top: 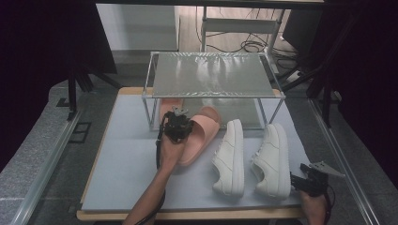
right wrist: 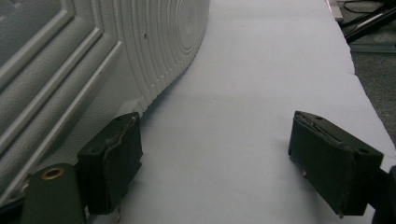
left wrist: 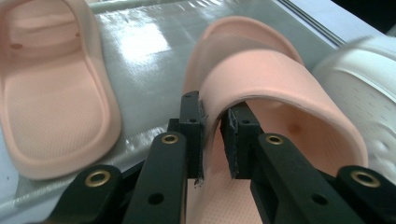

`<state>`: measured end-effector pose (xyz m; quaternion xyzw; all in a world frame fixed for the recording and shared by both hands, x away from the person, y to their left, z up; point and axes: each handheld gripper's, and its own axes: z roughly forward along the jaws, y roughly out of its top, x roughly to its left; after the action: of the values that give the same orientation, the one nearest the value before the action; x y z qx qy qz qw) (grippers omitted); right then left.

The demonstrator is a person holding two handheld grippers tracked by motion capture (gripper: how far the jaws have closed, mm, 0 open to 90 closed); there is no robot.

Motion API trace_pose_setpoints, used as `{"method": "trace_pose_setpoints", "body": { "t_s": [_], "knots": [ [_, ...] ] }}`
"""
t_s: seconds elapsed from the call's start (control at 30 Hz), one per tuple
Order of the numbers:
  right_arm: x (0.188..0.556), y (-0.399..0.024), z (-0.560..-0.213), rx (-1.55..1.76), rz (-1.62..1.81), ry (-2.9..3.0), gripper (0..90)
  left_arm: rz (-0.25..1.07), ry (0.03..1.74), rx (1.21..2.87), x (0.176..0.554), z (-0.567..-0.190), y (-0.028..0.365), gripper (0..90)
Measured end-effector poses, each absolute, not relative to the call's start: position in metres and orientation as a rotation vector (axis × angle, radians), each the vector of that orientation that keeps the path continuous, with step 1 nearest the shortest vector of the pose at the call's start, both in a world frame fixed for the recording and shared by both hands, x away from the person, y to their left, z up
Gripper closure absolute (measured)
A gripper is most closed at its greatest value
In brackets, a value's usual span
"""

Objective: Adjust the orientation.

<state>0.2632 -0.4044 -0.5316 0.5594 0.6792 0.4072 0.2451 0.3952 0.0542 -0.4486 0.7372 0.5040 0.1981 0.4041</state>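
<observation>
My left gripper (top: 177,123) (left wrist: 214,135) is shut on the strap of a pink slide sandal (top: 199,133) (left wrist: 266,88), whose toe points toward the rack. The matching pink sandal (top: 170,107) (left wrist: 51,93) lies on the lower shelf of the two-tier rack (top: 213,75). Two white sneakers stand side by side on the mat, one in the middle (top: 230,157) and one to its right (top: 273,159). My right gripper (top: 300,182) (right wrist: 219,161) rests open on the mat beside the right sneaker's sole (right wrist: 70,70), with nothing between its pads.
A pale blue mat (top: 126,159) covers the wooden table. The rack's top shelf (top: 211,74) is bare frosted plastic. Metal rails (top: 42,164) run along both sides of the table, and cables lie on the floor behind.
</observation>
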Motion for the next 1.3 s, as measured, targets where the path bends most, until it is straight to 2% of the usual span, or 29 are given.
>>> {"method": "trace_pose_setpoints", "body": {
  "t_s": [0.37, 0.7, 0.8, 0.9, 1.3],
  "knots": [
    [0.263, -0.405, -0.532, 1.528, 1.118, 1.854, 17.8, 0.559, 1.377, 1.77, 0.422, -0.461, 0.05, 78.6],
    [0.263, -0.405, -0.532, 1.525, 1.114, 1.855, 17.8, 0.6, 1.475, 1.737, 0.435, -0.481, 0.062, 79.0],
    [0.263, -0.405, -0.532, 1.526, 1.114, 1.857, 17.8, 0.594, 1.477, 1.747, 0.436, -0.482, 0.065, 77.7],
    [0.263, -0.405, -0.532, 1.525, 1.114, 1.855, 17.8, 0.585, 1.463, 1.769, 0.435, -0.479, 0.066, 70.2],
    [0.263, -0.405, -0.532, 1.526, 1.114, 1.857, 17.8, 0.575, 1.372, 1.821, 0.414, -0.468, 0.085, 67.1]
  ]
}}
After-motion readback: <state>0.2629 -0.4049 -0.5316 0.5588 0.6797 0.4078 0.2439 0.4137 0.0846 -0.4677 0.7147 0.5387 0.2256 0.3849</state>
